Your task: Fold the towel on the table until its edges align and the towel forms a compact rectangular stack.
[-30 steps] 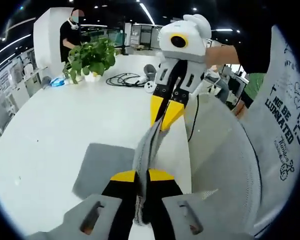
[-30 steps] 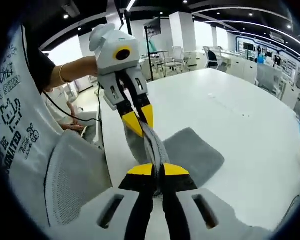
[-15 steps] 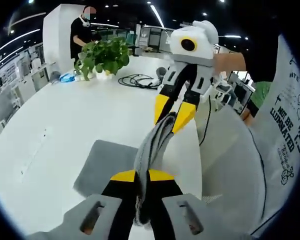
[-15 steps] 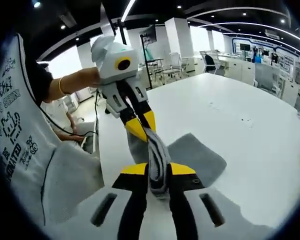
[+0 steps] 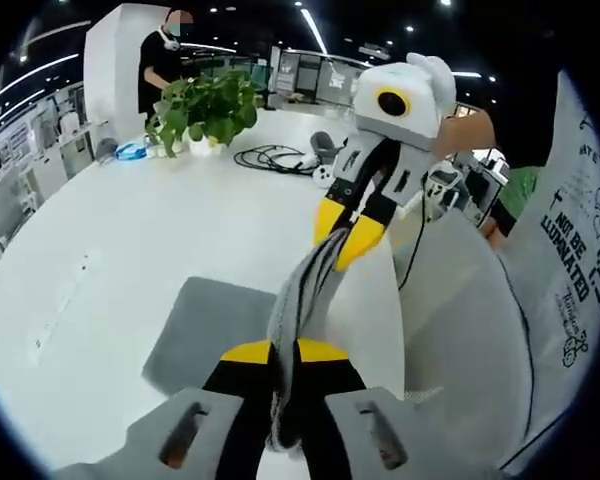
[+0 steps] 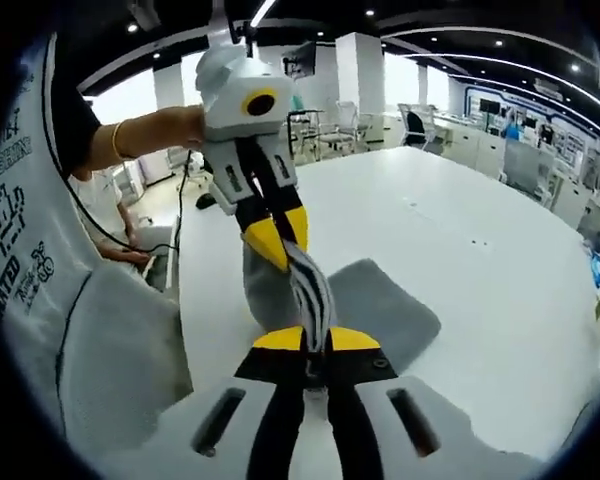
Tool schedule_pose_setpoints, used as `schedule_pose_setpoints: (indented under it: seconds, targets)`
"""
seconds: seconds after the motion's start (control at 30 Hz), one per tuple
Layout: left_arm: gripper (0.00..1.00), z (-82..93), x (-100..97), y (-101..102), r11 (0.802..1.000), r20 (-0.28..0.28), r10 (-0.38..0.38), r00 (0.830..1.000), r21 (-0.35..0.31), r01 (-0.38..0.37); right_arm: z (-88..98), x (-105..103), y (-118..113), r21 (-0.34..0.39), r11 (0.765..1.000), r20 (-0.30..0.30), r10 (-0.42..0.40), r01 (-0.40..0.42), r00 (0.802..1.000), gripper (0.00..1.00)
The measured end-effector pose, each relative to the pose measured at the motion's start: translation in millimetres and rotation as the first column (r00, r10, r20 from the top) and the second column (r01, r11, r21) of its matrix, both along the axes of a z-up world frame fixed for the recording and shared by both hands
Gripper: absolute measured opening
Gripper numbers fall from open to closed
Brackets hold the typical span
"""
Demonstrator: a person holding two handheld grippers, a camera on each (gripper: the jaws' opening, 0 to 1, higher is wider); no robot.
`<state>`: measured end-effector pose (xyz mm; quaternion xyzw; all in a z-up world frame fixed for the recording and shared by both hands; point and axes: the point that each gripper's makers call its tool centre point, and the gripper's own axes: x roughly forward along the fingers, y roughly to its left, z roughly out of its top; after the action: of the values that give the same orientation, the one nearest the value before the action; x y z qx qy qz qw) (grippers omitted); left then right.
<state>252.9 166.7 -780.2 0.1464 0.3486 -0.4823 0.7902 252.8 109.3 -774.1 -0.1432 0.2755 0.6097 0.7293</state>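
Left gripper view alone shows a potted plant (image 5: 205,108); both grippers' fingers (image 5: 248,352) pinch the gray towel (image 5: 202,330).

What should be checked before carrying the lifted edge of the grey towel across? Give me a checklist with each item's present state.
1. Left gripper shut on the grey fabric towel: ok.
2. Right gripper shut on the same edge: ok.
3. Edge stretched evenly between both grippers: not ok, it is bunched into a rope.
4. Rest of the towel lying flat on the white table: ok.
5. Far corners aligned: cannot tell.
6. Path clear of the black cables and green potted plant: ok, both sit far off.
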Motion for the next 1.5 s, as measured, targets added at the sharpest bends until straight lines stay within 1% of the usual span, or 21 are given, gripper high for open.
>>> schedule_pose_setpoints:
  seconds: [0.1,0.17,0.27,0.33,0.37,0.4,0.47,0.5,0.53,0.63,0.7,0.8,0.83,0.9,0.97,1.03,1.1,1.23,1.3,1.43,1.5]
  targets:
    - [0.11,-1.2,-1.6,-1.1,1.000,0.010,-0.013,1.000,0.004,0.013,-0.6,4.6,-1.0,0.013,0.999,-0.032,-0.034,0.035,0.999,0.04]
    - [0.14,-0.6,-2.3,-1.5,1.000,0.025,-0.009,1.000,0.014,0.008,-1.1,5.0,-1.2,0.011,0.999,-0.032,-0.037,0.038,0.999,0.04]
    - [0.25,-2.3,-5.1,0.0,0.999,0.035,0.008,0.999,0.040,-0.009,1.1,4.7,-0.3,0.021,0.999,-0.046,-0.048,0.049,0.998,0.04]
    - [0.27,-4.3,-7.8,1.6,0.998,0.052,0.005,0.999,0.062,-0.008,1.6,5.2,-0.2,0.022,0.998,-0.047,-0.050,0.051,0.998,0.04]
    - [0.28,-6.3,-8.9,3.5,0.997,0.077,0.006,0.997,0.080,-0.012,1.7,5.7,-0.4,0.021,0.998,-0.042,-0.050,0.051,0.998,0.04]
    - [0.31,-8.2,-9.2,6.5,0.995,0.089,0.016,0.996,0.100,-0.025,1.6,5.7,-0.5,0.020,0.998,-0.042,-0.052,0.053,0.998,0.04]
    - [0.41,-12.2,-12.0,12.7,0.989,0.104,0.041,0.994,0.137,-0.055,1.1,6.6,-1.4,0.018,0.998,-0.046,-0.061,0.062,0.997,0.04]
    - [0.44,-13.2,-14.6,14.0,0.987,0.106,0.038,0.994,0.149,-0.054,0.9,7.1,-1.7,0.018,0.998,-0.045,-0.064,0.065,0.997,0.04]
    - [0.43,-13.1,-17.7,15.0,0.986,0.123,0.033,0.992,0.156,-0.052,0.6,7.8,-2.2,0.018,0.998,-0.048,-0.067,0.068,0.997,0.04]
    - [0.37,-13.0,-22.3,17.9,0.986,0.131,0.049,0.990,0.152,-0.069,0.7,8.1,-2.0,0.022,0.997,-0.059,-0.073,0.074,0.996,0.04]
    - [0.36,-14.0,-21.4,25.7,0.981,0.143,0.099,0.985,0.154,-0.121,0.7,8.1,-1.6,0.023,0.997,-0.063,-0.074,0.075,0.995,0.04]
    - [0.33,-18.3,-24.0,34.0,0.974,0.130,0.133,0.982,0.166,-0.154,0.9,8.1,-1.0,0.022,0.997,-0.064,-0.074,0.075,0.995,0.04]
    - [0.30,-18.9,-24.4,36.6,0.972,0.129,0.146,0.981,0.167,-0.166,1.1,8.2,-0.9,0.022,0.997,-0.065,-0.074,0.076,0.995,0.04]
    - [0.20,-17.3,-22.8,40.8,0.965,0.120,0.206,0.971,0.139,-0.222,1.5,8.2,-0.3,0.022,0.997,-0.070,-0.074,0.076,0.995,0.04]
    - [0.18,-16.5,-22.1,41.5,0.963,0.099,0.239,0.966,0.106,-0.249,2.9,8.1,0.6,0.027,0.996,-0.080,-0.078,0.081,0.994,0.04]
    - [0.11,-13.3,-23.7,41.6,0.965,0.091,0.238,0.967,0.095,-0.246,4.4,7.6,1.4,0.028,0.996,-0.088,-0.079,0.081,0.993,0.04]
    - [0.10,-8.1,-24.2,40.0,0.966,0.109,0.236,0.966,0.084,-0.245,8.5,7.2,2.1,0.032,0.996,-0.080,-0.075,0.078,0.994,0.04]
    - [0.09,0.5,-27.6,38.1,0.969,0.115,0.233,0.966,0.058,-0.240,15.5,6.5,0.7,0.042,0.996,-0.079,-0.074,0.077,0.994,0.04]
    - [0.09,5.1,-31.2,36.0,0.971,0.105,0.230,0.967,0.039,-0.235,19.3,3.8,-0.3,0.047,0.996,-0.078,-0.071,0.075,0.994,0.04]
    - [0.08,12.3,-41.6,30.3,0.978,0.103,0.204,0.974,0.024,-0.208,26.2,-4.2,-2.5,0.058,0.996,-0.086,-0.069,0.074,0.994,0.04]
    - [0.08,17.5,-48.0,24.3,0.981,0.082,0.193,0.978,-0.004,-0.194,31.2,-10.4,-2.7,0.073,0.994,-0.092,-0.071,0.077,0.993,0.04]
